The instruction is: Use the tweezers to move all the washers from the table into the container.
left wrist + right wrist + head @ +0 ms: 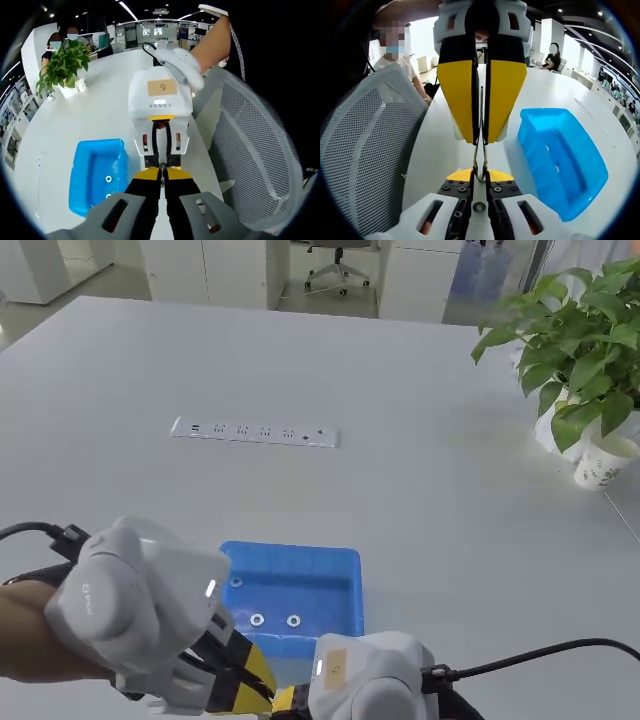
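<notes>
A blue container (340, 570) sits on the white table near its front edge, with three washers (257, 620) lying inside it. My left gripper (262, 692) and right gripper (290, 702) meet tip to tip just in front of the container. Thin metal tweezers (481, 125) run between them. In the left gripper view my left gripper (161, 173) is shut on the tweezers (161, 177), facing the right gripper (161, 161). The right gripper (480, 175) is also shut on the tweezers' end, under the left gripper (481, 140). A single washer (479, 206) lies on the table below.
A white power strip (255, 432) lies mid-table. A potted plant (580, 340) and a paper cup (603, 462) stand at the right edge. A grey mesh chair (250, 150) is close behind the right gripper. People sit in the background.
</notes>
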Motion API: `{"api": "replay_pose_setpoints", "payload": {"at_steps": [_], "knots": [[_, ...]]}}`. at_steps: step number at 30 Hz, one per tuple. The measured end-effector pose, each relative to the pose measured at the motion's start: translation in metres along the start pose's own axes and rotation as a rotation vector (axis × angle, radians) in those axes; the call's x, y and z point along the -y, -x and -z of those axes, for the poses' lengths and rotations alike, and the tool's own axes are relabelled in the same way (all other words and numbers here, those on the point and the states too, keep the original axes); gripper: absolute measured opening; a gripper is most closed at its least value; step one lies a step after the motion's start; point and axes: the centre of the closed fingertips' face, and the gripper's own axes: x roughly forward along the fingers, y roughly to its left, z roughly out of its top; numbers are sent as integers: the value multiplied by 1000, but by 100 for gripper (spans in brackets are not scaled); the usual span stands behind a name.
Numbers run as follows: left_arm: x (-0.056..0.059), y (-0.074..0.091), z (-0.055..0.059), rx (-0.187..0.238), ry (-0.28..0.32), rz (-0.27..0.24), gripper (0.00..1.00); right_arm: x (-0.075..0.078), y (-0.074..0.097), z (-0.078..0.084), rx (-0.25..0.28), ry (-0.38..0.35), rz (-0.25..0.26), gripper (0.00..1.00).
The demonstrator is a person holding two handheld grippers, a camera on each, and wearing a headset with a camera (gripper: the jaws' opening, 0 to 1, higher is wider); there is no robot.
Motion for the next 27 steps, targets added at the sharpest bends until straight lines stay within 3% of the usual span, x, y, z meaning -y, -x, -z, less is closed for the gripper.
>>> {"api": "replay_pose_setpoints", "payload": {"at_steps": [27], "knots": [[2,-2,8,-6,-46,12,6,0,-1,-1,4,7,2,10]]}}
